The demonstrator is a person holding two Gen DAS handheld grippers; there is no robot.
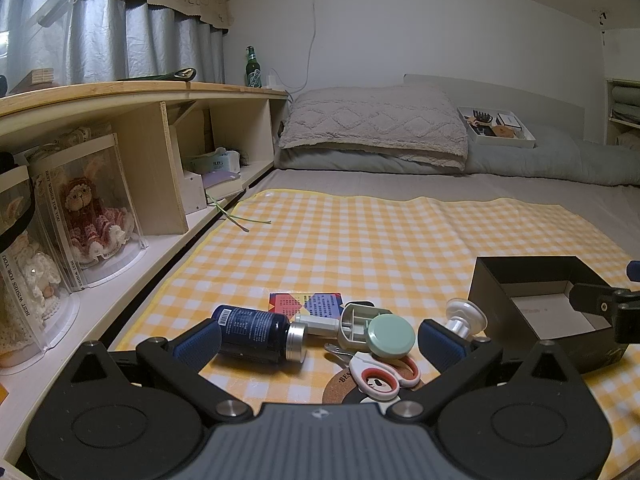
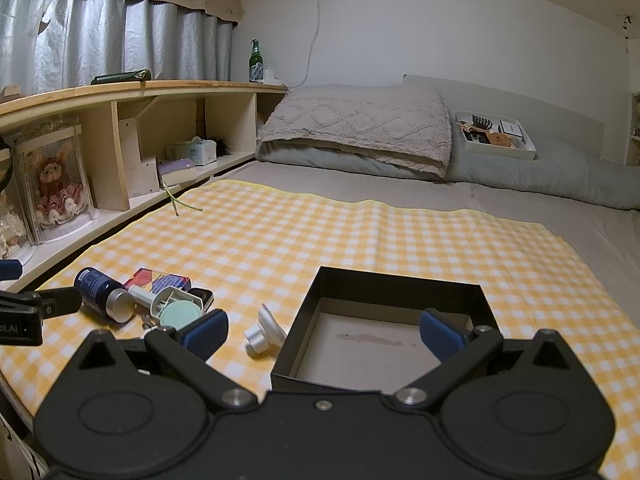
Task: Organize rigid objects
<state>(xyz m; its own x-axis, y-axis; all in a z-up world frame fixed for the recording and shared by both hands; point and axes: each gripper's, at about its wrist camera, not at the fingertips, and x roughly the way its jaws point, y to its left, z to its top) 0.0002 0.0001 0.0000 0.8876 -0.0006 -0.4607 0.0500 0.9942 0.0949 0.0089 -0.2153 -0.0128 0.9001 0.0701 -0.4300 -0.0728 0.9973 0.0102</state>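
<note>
bottle (image 1: 256, 332) beside scissors (image 1: 380, 376); box (image 2: 384, 332) nr

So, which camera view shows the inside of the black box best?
The right wrist view: it looks down into the black box, showing its bare floor. The left wrist view shows the box from the side, at the right edge, partly hidden by the right gripper.

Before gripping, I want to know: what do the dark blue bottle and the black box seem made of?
Dark blue bottle: glossy, probably glass or hard plastic, judging by its highlights; its cap looks like brushed metal. Black box: matte cardboard, likely, with thin folded walls and a grey raw floor.
</note>
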